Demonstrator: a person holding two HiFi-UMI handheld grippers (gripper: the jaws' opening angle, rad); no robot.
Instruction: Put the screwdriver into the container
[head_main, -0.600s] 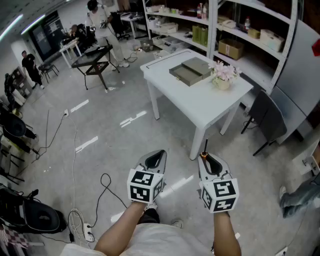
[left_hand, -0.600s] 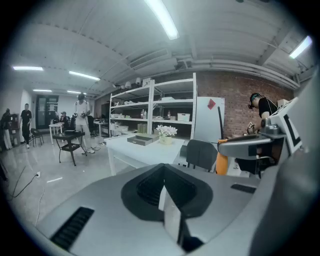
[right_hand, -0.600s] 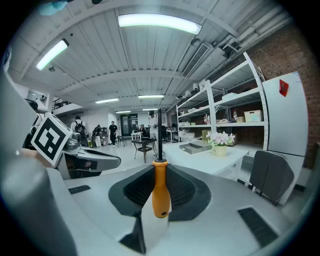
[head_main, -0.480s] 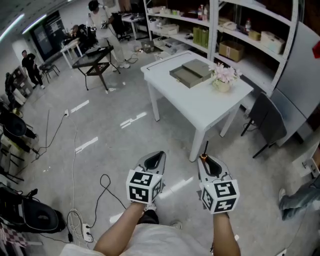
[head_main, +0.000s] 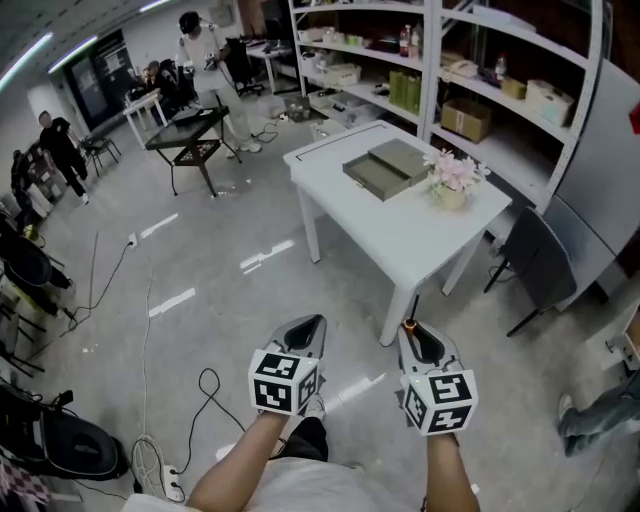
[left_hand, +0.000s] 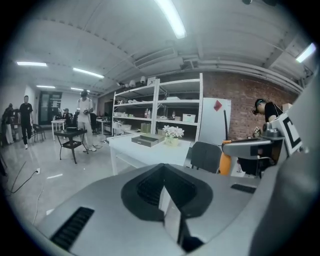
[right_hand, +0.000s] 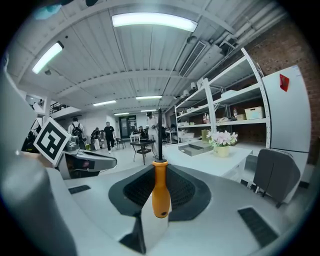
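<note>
A screwdriver (right_hand: 160, 187) with an orange handle and a thin dark shaft stands clamped in my right gripper (right_hand: 159, 200), shaft pointing forward and up. In the head view the right gripper (head_main: 419, 340) hangs low over the floor, the screwdriver (head_main: 411, 318) sticking out of it toward the white table (head_main: 400, 215). My left gripper (head_main: 305, 331) hovers beside it, shut with nothing between its jaws. A flat grey open container (head_main: 386, 166) lies on the table, well ahead of both grippers. In the left gripper view the left gripper (left_hand: 167, 200) faces that table (left_hand: 145, 150).
A pot of pink flowers (head_main: 451, 177) stands on the table beside the container. Metal shelves (head_main: 470, 70) rise behind the table, and a dark chair (head_main: 538, 255) is to its right. Cables (head_main: 205, 385) trail on the floor at the left. Several people (head_main: 200, 40) are far back.
The view has shifted slightly forward and the table sits a little nearer. Both grippers keep their pose, with the screwdriver still held in the right one.
</note>
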